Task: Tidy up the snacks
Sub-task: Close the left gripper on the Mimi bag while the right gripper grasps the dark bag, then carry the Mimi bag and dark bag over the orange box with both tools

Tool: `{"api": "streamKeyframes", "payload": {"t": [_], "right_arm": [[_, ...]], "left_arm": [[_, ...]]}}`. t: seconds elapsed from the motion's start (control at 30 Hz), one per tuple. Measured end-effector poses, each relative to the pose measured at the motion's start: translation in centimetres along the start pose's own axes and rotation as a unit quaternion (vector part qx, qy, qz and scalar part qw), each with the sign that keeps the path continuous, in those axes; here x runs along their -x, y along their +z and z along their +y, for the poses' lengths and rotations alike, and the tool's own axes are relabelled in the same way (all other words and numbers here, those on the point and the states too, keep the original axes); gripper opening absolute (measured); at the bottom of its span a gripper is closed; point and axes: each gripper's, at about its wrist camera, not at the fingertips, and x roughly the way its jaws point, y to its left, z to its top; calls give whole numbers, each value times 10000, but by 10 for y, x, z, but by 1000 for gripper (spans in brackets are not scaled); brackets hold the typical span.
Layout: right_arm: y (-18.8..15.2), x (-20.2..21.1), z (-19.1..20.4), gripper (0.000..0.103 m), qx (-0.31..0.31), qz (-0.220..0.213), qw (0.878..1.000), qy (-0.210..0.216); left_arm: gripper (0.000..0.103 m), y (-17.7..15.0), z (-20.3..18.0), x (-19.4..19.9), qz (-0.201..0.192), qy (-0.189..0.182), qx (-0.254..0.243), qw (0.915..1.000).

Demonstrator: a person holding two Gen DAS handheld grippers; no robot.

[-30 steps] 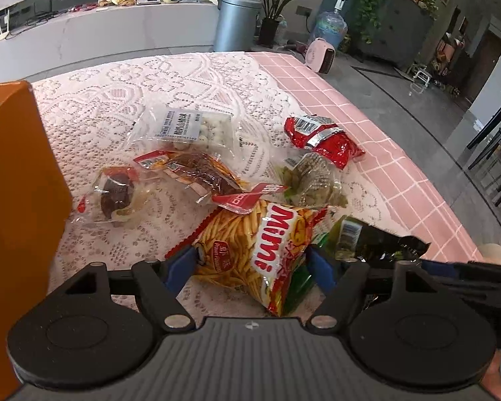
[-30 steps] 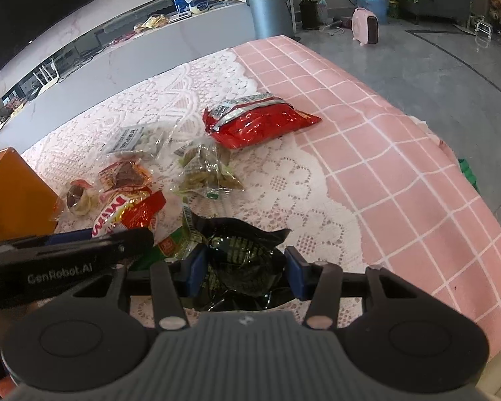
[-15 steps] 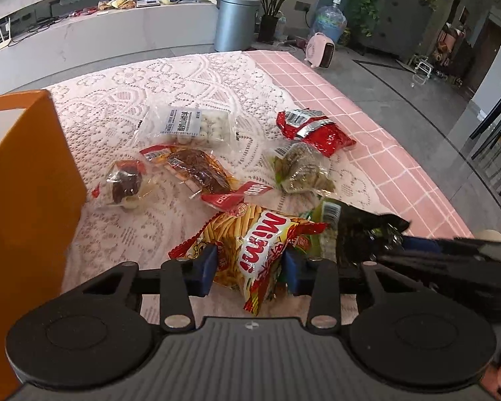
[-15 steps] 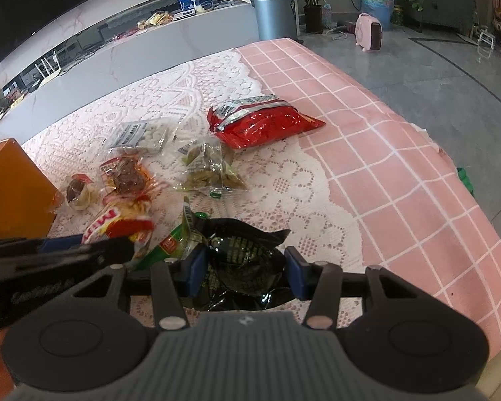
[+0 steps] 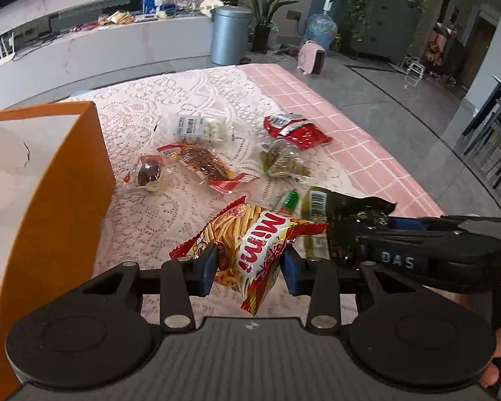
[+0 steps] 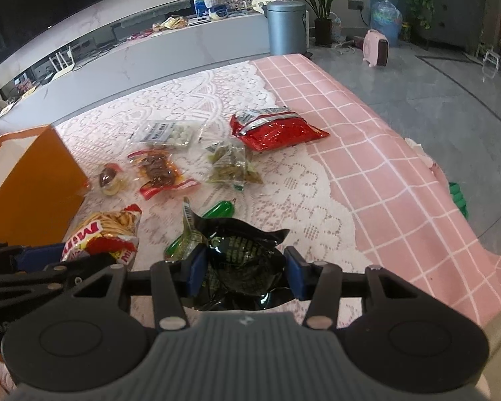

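Observation:
My left gripper (image 5: pixel 248 269) is shut on the yellow-and-red Mimi snack bag (image 5: pixel 250 240), lifted off the lace cloth. The Mimi snack bag (image 6: pixel 103 234) also shows at the left of the right wrist view. My right gripper (image 6: pixel 243 272) is shut on a crumpled black-and-green snack bag (image 6: pixel 243 254), also held above the table; that black-and-green bag (image 5: pixel 337 217) and the right gripper (image 5: pixel 377 234) show at right in the left wrist view. An open orange box (image 5: pixel 46 200) stands at left. A small green packet (image 6: pixel 217 210) lies on the cloth.
On the lace-covered table (image 6: pixel 300 193) lie a red bag (image 6: pixel 274 128), a pouch of green snacks (image 6: pixel 232 165), a clear pack of white balls (image 6: pixel 165 133), a brown dried-meat pack (image 6: pixel 158 170) and a small round-sweet pack (image 6: pixel 110 180). Pink checked cloth (image 6: pixel 384 167) covers the right side to the edge.
The left jaws closed on the Mimi bag and lifted it up and toward the orange box. The right gripper rose a little with the black bag, uncovering the green packet.

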Motion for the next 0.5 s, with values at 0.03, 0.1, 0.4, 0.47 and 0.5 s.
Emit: {"api": "streamKeyframes", "payload": {"t": [0.03, 0.1, 0.4, 0.47, 0.5], "right_arm": [[-2, 4, 1, 48, 19, -18, 10000, -3], [-4, 12, 4, 48, 57, -64, 10000, -10], [-10, 47, 25, 47, 311, -299, 9991, -7], [-11, 55, 32, 47, 381, -356, 9986, 22], [-11, 58, 35, 47, 416, -387, 9984, 35]], "left_arm": [[45, -1, -1, 4, -17, -8, -10, 10000], [45, -3, -3, 15, -82, -25, -27, 10000], [44, -3, -2, 60, -538, -9, -39, 9985], [44, -3, 2, 69, -660, 16, -6, 9978], [44, -3, 5, 75, -734, 31, 20, 9973]]}}
